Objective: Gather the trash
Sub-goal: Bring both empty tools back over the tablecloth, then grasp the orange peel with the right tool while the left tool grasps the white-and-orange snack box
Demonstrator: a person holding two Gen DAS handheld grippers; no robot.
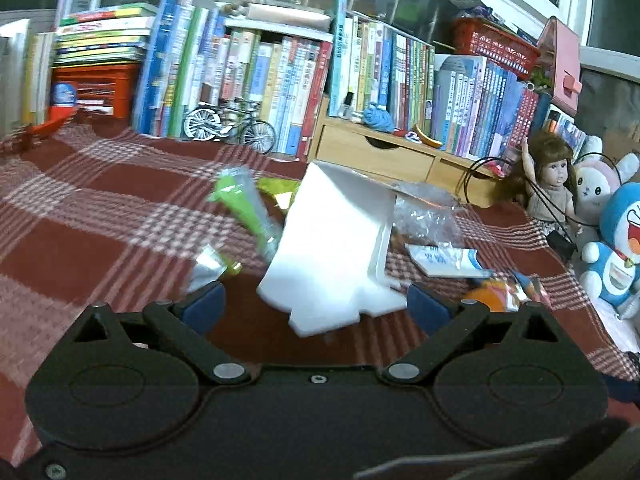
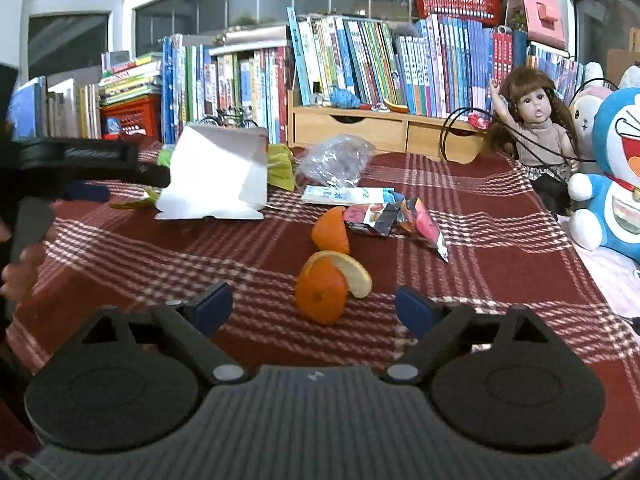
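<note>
Trash lies scattered on a red plaid tablecloth [image 2: 480, 240]. In the left wrist view a white foam piece [image 1: 332, 248] stands close ahead, its lower edge between the spread pads of my left gripper [image 1: 316, 310], which is open and touches nothing. Around the foam lie a green wrapper [image 1: 244, 204], a clear plastic bag [image 1: 428, 212] and a white-blue packet [image 1: 444, 258]. My right gripper [image 2: 314, 312] is open, with orange peel [image 2: 324, 292] lying just ahead between its fingers, apart from the pads. More peel [image 2: 332, 232] and snack wrappers [image 2: 376, 216] lie beyond.
Rows of books [image 2: 360, 64] line the back, with a wooden drawer shelf [image 2: 384, 128] and a model bicycle [image 1: 230, 124] in front. A doll [image 2: 536, 128] and plush toys [image 2: 616, 176] sit at the right. A hand [image 2: 24, 264] shows at the left edge.
</note>
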